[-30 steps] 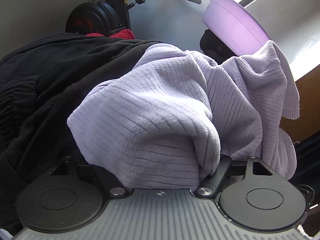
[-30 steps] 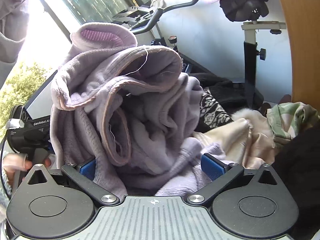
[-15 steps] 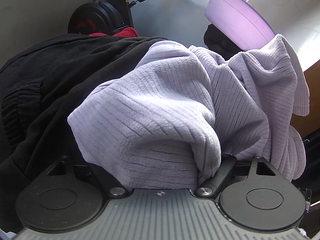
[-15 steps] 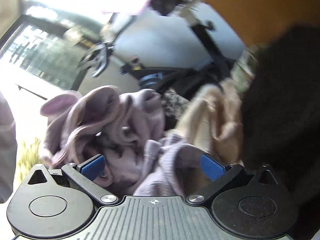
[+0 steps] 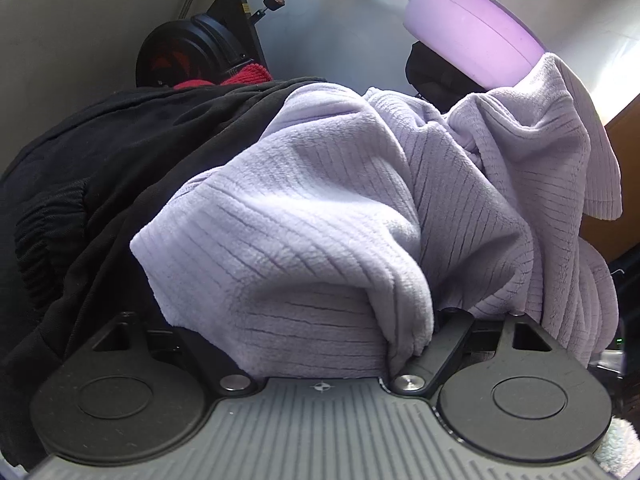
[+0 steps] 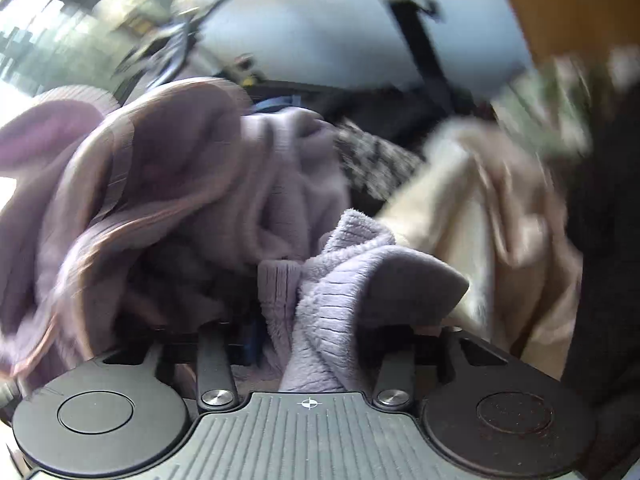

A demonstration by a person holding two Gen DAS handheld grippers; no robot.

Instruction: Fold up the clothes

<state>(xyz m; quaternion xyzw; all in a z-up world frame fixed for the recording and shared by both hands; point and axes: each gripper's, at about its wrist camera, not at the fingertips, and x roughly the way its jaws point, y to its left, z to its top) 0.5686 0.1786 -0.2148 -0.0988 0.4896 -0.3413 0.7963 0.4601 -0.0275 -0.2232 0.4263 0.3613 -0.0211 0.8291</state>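
Right gripper [image 6: 320,344] closing (jaws narrowing) on lilac garment [image 6: 332,280] between them

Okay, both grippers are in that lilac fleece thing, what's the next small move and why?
Probably let the right gripper finish closing on the ribbed fold of the lilac fleece garment between its jaws, then lift. That fold sits bunched between them, and the left gripper already has a thick wad of the same fleece filling its jaws. The garment lies crumpled on the black clothing, so it needs raising to spread out.

An exercise bike [image 5: 208,52] stands against a pale wall [image 5: 80,20], beside a sunlit window [image 6: 48,20].
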